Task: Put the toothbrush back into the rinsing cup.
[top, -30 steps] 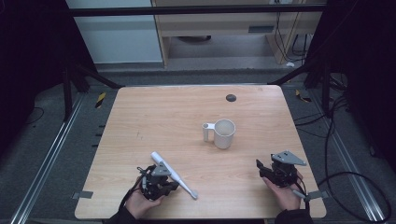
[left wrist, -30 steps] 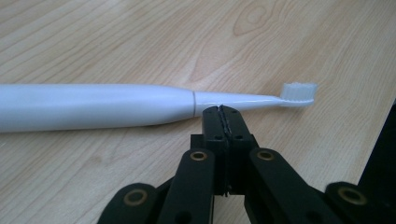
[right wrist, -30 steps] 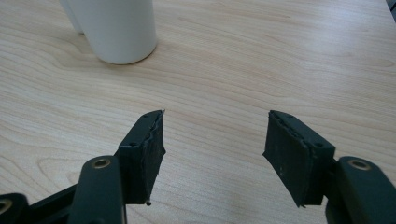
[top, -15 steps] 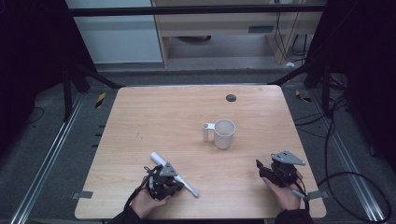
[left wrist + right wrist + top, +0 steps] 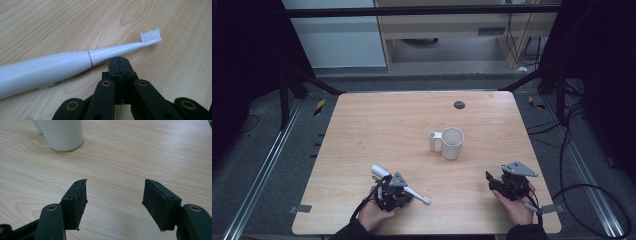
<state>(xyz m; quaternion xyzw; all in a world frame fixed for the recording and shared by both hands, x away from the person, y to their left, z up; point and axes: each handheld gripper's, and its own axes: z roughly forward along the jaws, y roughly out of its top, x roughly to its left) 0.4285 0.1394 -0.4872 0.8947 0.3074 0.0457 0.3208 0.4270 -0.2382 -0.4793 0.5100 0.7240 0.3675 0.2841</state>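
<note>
1. Here, the toothbrush (image 5: 62,63) lies flat on the desk (image 5: 377,130), near its front edge, bristles up.
2. Left tool (image 5: 119,61): jaws pressed together, empty, tips just beside the brush neck.
3. Right tool (image 5: 115,195): jaws wide apart, empty, low over bare wood.
4. Mug (image 5: 451,143): upright, mid-desk.

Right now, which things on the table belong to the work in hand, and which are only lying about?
In the work:
- toothbrush, beside the shut left gripper
- white mug, probably

Lying about:
- dark round spot on the table
</note>
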